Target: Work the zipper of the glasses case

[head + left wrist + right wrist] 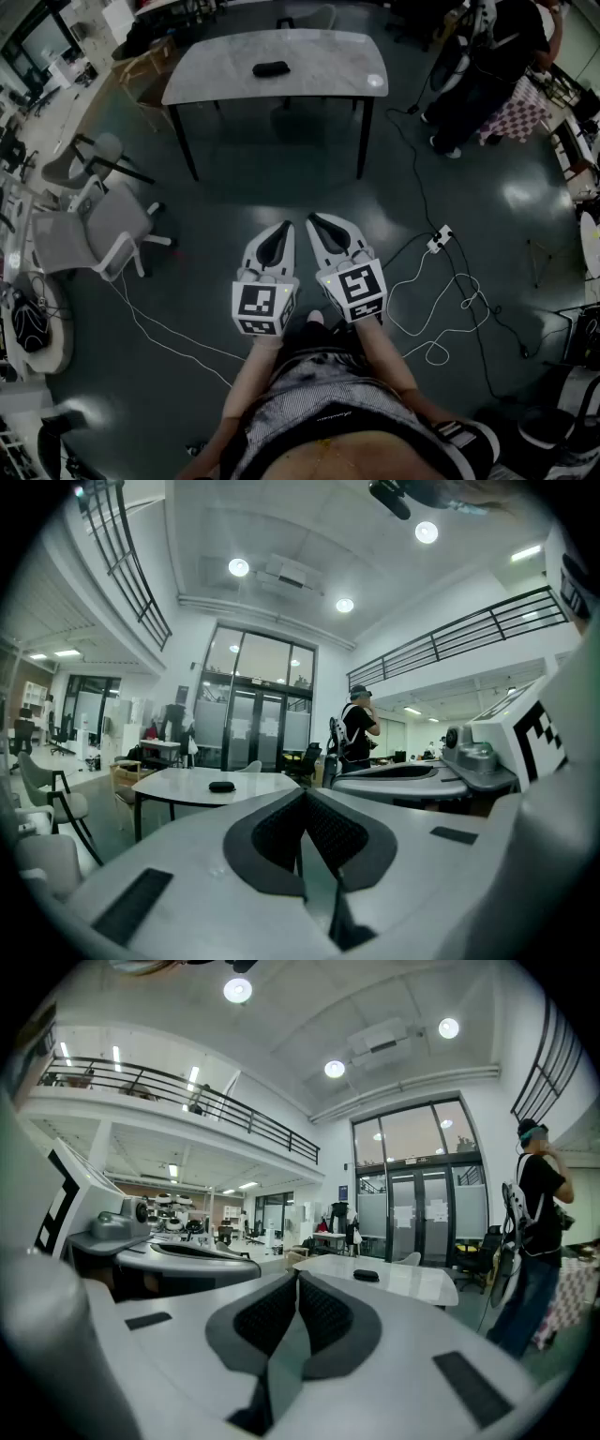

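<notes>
The small black oval glasses case [271, 68] lies flat near the middle of the pale, round-cornered tabletop [216, 82] on thin dark legs, well apart from both tools. It shows too small in all 3 views for its zipper to be made out. The white plastic left gripper [287, 228] and right gripper [313, 222] hang side by side over the dark glossy floor [281, 183], each with its 2 black ribbed pads [335, 834] pressed together on nothing.
</notes>
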